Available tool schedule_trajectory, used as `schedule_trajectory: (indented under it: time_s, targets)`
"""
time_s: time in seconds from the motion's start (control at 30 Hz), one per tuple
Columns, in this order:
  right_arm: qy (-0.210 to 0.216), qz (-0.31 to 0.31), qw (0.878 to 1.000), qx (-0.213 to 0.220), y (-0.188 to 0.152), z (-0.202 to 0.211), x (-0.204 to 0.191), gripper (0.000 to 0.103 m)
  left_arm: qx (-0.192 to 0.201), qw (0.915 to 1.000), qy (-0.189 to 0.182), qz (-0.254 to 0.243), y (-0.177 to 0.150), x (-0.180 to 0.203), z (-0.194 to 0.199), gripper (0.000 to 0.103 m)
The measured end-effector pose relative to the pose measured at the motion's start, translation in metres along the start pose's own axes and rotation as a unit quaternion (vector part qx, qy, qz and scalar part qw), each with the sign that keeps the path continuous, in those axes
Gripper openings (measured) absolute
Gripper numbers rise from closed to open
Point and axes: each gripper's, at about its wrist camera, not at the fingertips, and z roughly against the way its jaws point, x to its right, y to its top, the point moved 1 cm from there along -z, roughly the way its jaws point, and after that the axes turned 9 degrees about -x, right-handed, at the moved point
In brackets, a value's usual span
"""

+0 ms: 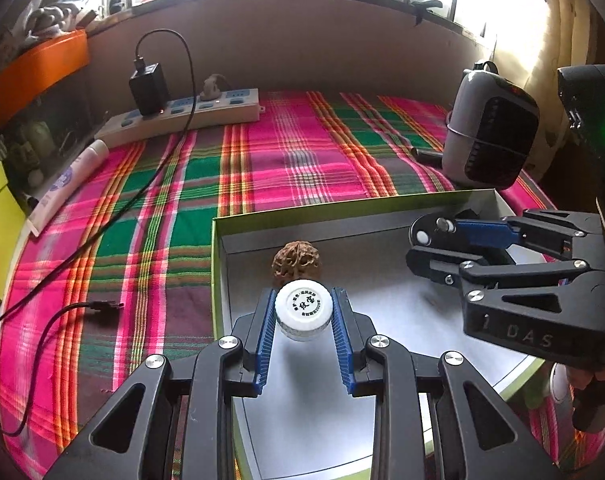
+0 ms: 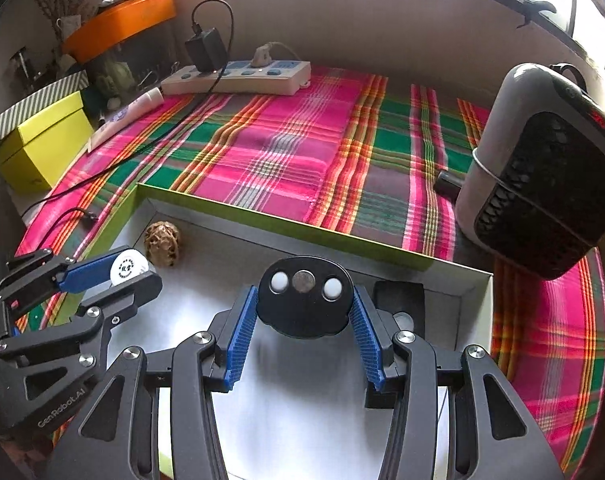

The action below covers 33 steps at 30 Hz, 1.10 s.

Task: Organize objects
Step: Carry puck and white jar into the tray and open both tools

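My left gripper is shut on a small white bottle with a printed cap, held above the white floor of a shallow green-sided box. A brown walnut lies in the box just beyond the bottle. My right gripper is shut on a flat black oval piece that bears two white discs and a grey one; it hangs over the same box. In the right wrist view the left gripper with the bottle is at the left, next to the walnut.
A plaid cloth covers the table. A white power strip with a black charger and a loose cable lies at the back left. A grey-black fan heater stands at the right, a yellow-green box at the left.
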Motion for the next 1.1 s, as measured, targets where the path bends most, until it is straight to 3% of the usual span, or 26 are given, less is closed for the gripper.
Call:
schedule_trajectory:
  time_s: [0.77,1.1]
  targets:
    - [-0.005,-0.002,1.000,0.004,0.0043,-0.0034,0.0005,0.048,-0.005,1.0000,0.002,-0.006,0.0043,0.0043,-0.0080,0.026]
    - [-0.001,-0.004,1.000,0.006,0.0012,-0.0017,-0.0014,0.048,-0.005,0.9999,-0.005,-0.008,0.0030,0.0055,-0.0075,0.037]
